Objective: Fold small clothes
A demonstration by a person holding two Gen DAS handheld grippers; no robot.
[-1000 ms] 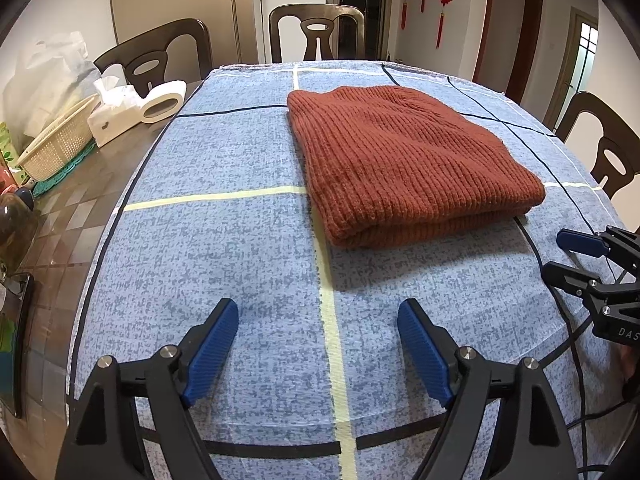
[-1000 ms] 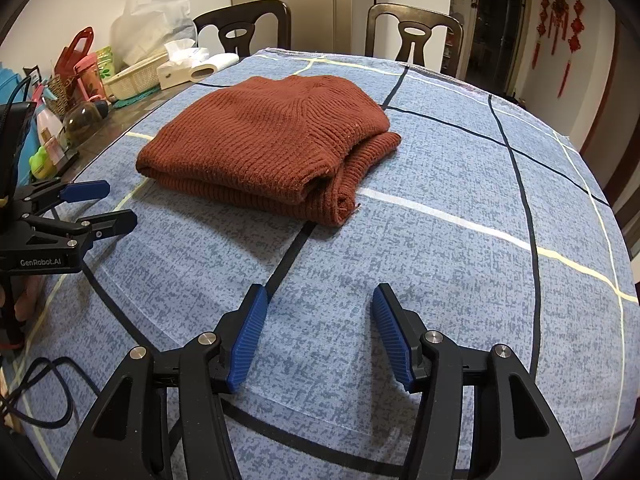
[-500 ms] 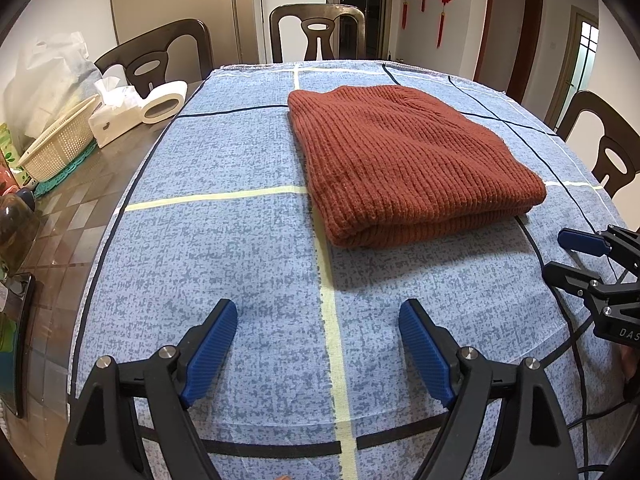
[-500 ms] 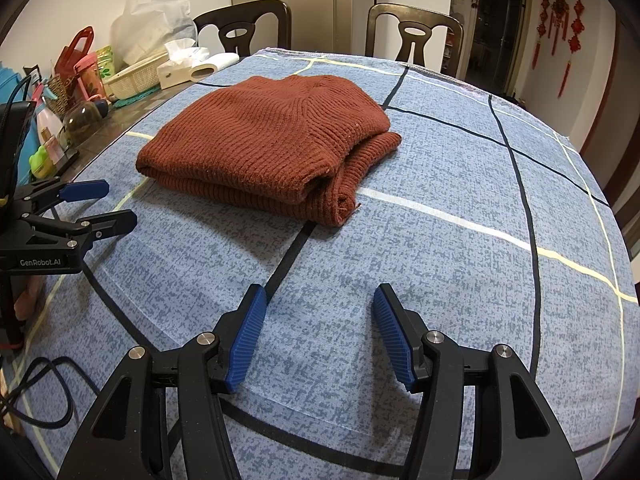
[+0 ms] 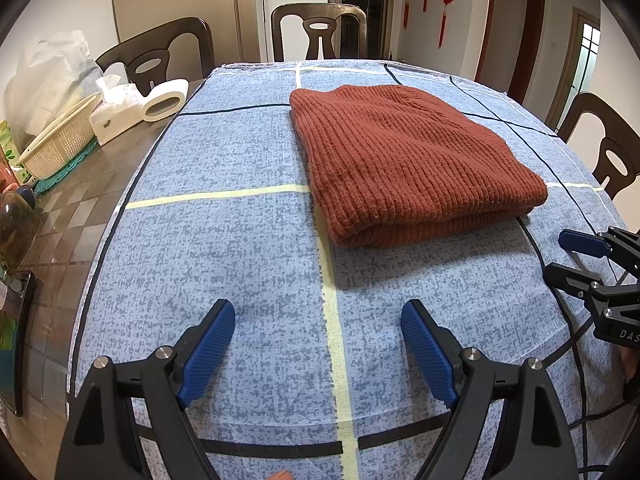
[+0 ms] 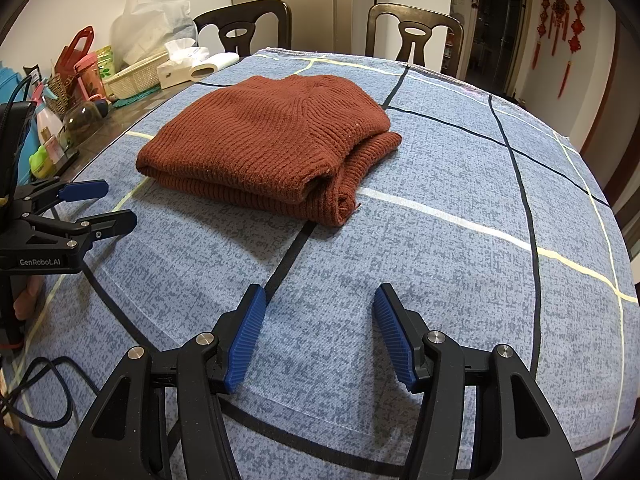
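Broadly, the desk (image 5: 240, 248) is covered by a blue speckled cloth (image 6: 440, 168) crossed with dark and pale lines. On that cloth, toward the far middle, lies the rust-red knitted sweater (image 5: 404, 160), folded into a thick, flat stack with its layered edges facing the right side (image 6: 340, 196). Well short of it, near the desk's front edge, the left claw (image 5: 318, 340) hangs just above the cloth with its blue pads spread wide, holding nothing. Beside it, the right claw (image 6: 318, 332) is likewise parted and empty. Along the desk's left side sit a cream basket (image 5: 60, 142) and a tissue box (image 5: 114, 114).
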